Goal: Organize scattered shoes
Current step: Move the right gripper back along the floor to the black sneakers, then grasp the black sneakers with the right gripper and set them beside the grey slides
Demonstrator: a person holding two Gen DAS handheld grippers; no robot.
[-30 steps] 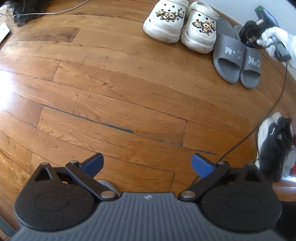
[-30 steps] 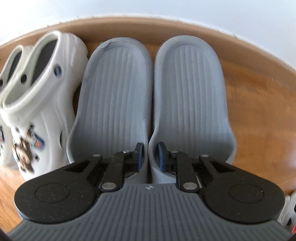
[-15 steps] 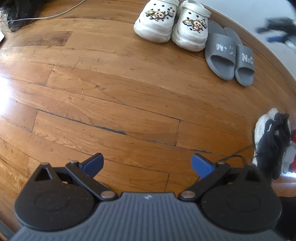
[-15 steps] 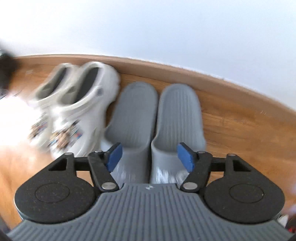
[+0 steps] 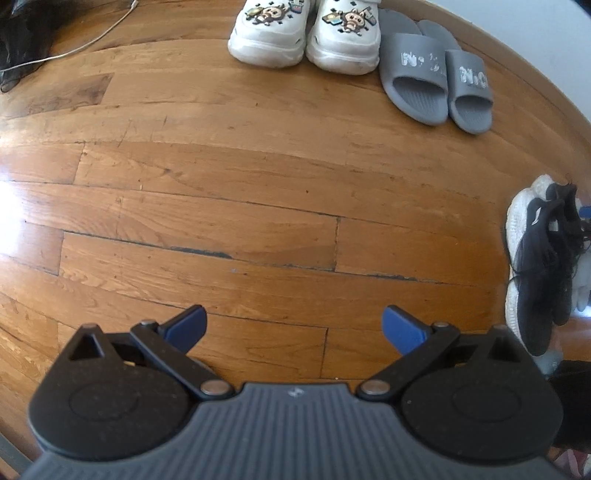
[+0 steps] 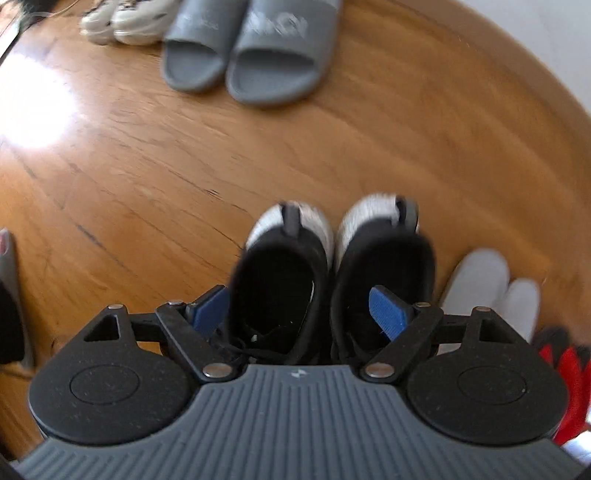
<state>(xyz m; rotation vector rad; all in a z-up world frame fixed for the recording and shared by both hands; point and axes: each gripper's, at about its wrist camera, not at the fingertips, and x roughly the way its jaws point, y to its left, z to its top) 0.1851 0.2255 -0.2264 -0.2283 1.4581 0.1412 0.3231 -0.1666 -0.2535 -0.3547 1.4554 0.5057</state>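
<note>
Now right fingers [image 6: 303,308] opening above black sneakers [image 6: 332,280], pinching nothing; left fingers [image 5: 293,326] spread over bare floor [image 5: 258,177].

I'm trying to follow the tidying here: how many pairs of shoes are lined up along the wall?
2 pairs: the white clogs on the left and the grey slides right beside them. The black sneakers stand apart, out on the floor. More may be hidden beyond the frame.
</note>
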